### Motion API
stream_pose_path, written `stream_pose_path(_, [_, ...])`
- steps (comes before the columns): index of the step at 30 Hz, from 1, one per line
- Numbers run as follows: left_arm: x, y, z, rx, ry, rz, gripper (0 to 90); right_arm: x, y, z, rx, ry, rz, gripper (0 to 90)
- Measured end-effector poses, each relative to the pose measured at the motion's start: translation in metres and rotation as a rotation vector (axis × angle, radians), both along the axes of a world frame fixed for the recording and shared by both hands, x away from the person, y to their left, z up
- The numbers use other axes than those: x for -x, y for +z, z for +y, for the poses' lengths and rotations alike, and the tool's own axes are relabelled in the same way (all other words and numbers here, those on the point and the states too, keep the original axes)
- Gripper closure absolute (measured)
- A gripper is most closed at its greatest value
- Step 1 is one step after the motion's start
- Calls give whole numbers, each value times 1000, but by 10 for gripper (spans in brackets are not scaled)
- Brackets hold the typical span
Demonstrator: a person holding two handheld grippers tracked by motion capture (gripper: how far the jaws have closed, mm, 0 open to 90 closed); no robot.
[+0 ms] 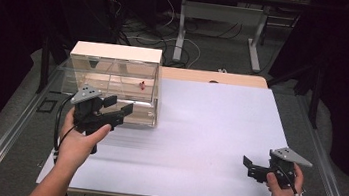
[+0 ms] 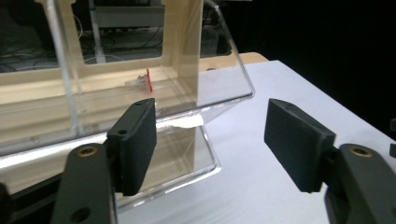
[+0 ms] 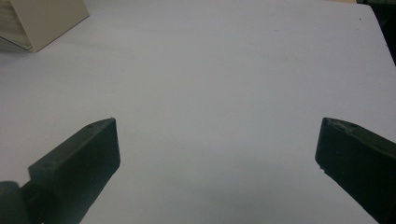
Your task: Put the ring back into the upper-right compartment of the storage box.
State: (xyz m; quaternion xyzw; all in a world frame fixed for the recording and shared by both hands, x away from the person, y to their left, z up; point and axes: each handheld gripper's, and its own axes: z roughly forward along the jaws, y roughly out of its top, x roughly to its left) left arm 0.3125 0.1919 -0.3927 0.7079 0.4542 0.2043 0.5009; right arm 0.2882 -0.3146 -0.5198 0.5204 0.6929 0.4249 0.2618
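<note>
Forearms enter at 6 o'clock in the high view, one gripper per hand. Left gripper [image 1: 113,108] sits at 9 o'clock on the bench [image 1: 209,127], fingers apart, nothing between them, hovering right at the front of the clear acrylic box [image 1: 114,78]. Left gripper view: left finger [image 2: 135,144] overlaps the box's clear front lip [image 2: 187,154], right finger [image 2: 296,144] is out over bare bench; contact with the lip can't be told. Small red piece [image 2: 148,80] lies inside the box, right compartment, beyond the fingertips at about 12 o'clock. Right gripper [image 1: 254,169] idles at 4 o'clock, fingers apart, empty, well apart from the box. Judged progress: piece sits inside; box front looks shut, left gripper free of it.
</note>
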Motion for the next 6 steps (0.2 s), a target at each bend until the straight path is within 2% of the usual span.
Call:
stream_pose_path(3, [6,-7,7,7,25,-7,297,0,0,-1,3,1,-2,0])
stream_pose_path(6, [10,-15,16,-13,47,-18,294,0,0,-1,5,2,-4,0])
